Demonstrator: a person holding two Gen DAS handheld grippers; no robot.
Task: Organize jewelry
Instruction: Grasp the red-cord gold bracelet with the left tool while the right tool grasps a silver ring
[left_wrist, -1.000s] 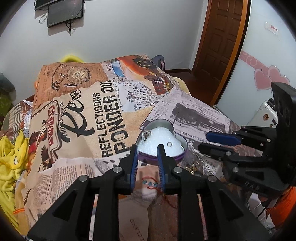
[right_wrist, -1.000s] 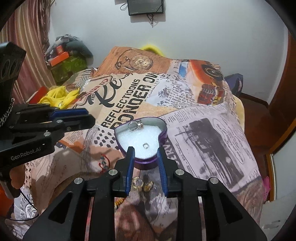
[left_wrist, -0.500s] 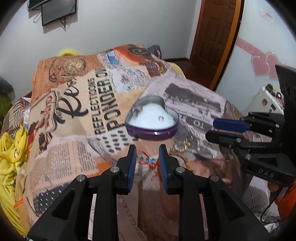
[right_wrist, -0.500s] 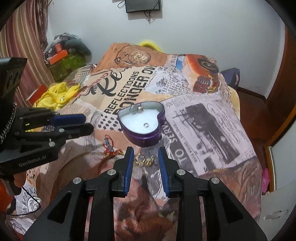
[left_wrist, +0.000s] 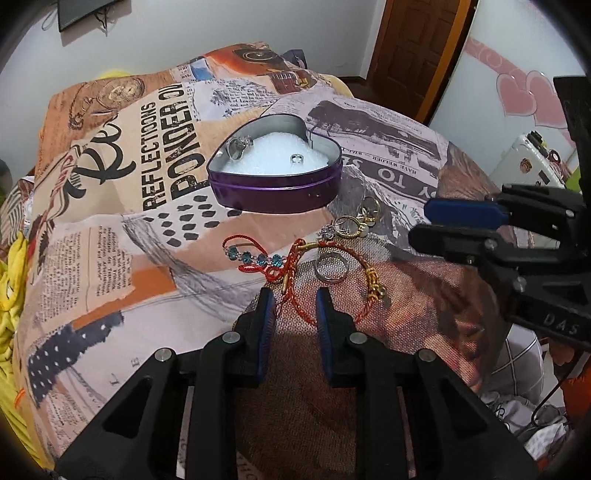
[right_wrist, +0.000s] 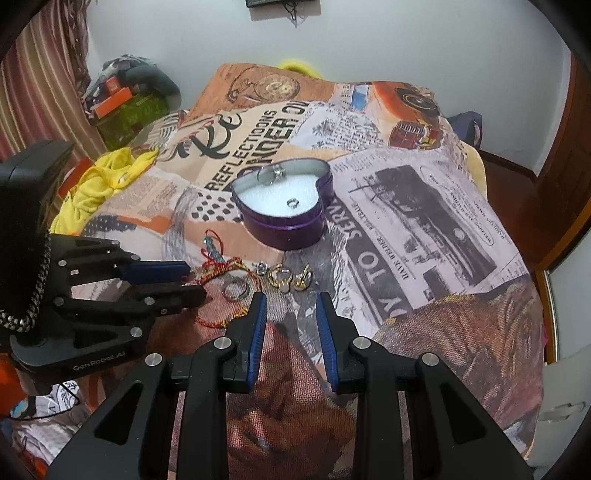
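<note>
A purple heart-shaped tin (left_wrist: 275, 192) (right_wrist: 286, 227) with white padding sits on the printed blanket; a small silver ring (left_wrist: 296, 158) (right_wrist: 292, 202) and another silver piece (left_wrist: 236, 147) lie inside. In front lie a red cord bracelet with blue beads (left_wrist: 251, 258), a red-and-gold cord bracelet (left_wrist: 365, 280), a silver band (left_wrist: 330, 267) (right_wrist: 236, 290) and gold rings (left_wrist: 356, 223) (right_wrist: 290, 278). My left gripper (left_wrist: 293, 295) is open and empty just short of the red cord. My right gripper (right_wrist: 290, 302) is open and empty just short of the gold rings.
The blanket (left_wrist: 147, 206) covers a bed. Yellow cloth (right_wrist: 99, 177) lies at its left side. A wooden door (left_wrist: 413, 51) and a white wall with pink hearts stand to the right. Clutter (right_wrist: 125, 96) sits in the far left corner.
Both grippers have pulled back from the tin toward the near edge of the bed, so the loose bracelets and rings now lie ahead of the fingers. Both stay open.
</note>
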